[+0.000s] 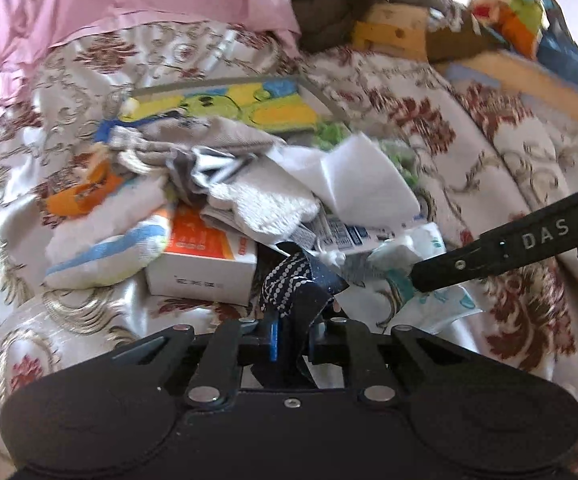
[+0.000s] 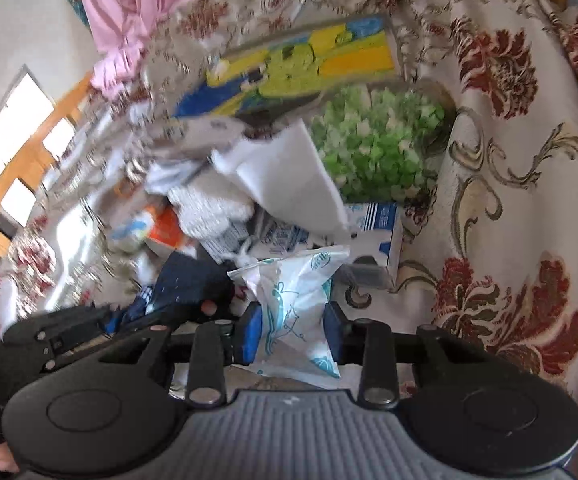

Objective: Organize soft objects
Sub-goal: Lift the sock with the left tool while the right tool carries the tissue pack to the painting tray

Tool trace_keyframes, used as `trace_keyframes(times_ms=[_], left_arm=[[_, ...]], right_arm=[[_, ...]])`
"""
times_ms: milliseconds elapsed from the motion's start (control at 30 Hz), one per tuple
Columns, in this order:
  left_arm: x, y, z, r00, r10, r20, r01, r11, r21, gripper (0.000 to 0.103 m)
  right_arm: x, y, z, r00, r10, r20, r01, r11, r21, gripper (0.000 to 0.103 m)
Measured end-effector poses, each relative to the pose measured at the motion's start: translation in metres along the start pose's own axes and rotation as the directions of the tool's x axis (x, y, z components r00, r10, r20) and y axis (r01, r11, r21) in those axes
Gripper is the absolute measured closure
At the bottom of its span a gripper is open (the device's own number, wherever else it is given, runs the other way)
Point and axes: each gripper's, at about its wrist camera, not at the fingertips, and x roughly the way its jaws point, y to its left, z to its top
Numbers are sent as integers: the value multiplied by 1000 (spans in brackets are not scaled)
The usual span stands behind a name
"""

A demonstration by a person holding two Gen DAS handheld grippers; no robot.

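Note:
A heap of soft things lies on a floral bedspread [image 1: 429, 112]: white cloths [image 1: 353, 184], a knitted white piece [image 1: 257, 204], a white sock with blue stripes [image 1: 105, 248]. My left gripper [image 1: 291, 336] is shut on a dark navy patterned cloth [image 1: 289, 280] at the heap's near edge. My right gripper [image 2: 293, 332] is shut on a white packet with teal print [image 2: 293, 300]; its finger also shows in the left wrist view [image 1: 489, 252], reaching in from the right.
An orange and white box [image 1: 205, 264] lies under the heap. A colourful picture board [image 1: 225, 108] and a green shaggy piece [image 2: 377, 140] lie behind. A pink pillow [image 1: 109, 4] is at the back left. Toys and foam blocks [image 1: 509, 20] are at the back right.

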Motion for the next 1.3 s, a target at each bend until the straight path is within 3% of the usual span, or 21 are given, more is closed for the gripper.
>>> trace_keyframes(times_ms=[167,367,500,667,767,967,1200,1300], left_arm=[[-32,-5,1,998,16,53,-13,997,-70,90],[-69,-30,-3,995,45,90,-32,989,-142,90],[-89,-52,9,992,70,106,-54,988,-146,90],[-108,-79,28,989,88,122,-69,987,-147,89],[-107,-89,30,988,114,103,-101,987,-129,89],[-80,-88,39,987,140,80,-122,973,-194,89],[-41,-88,49,992,102,70,-86,975,-206,89],[-40,-79,53,990,108,93,-86,973,-214,89]], right_arm=[[-28,-2,-2,992,49,116,-52,998,21,66],[-68,-1,-12,965,74,252,-87,995,42,65],[-95,1,-19,939,93,332,-106,994,21,65],[-125,-9,-29,887,118,447,-115,993,-33,65],[-131,-26,-36,854,118,506,-109,993,-48,65],[-122,-58,-21,835,137,533,-193,980,51,65],[-94,-72,-1,827,135,546,-224,970,99,64],[-79,-72,9,826,103,554,-185,978,95,64]])
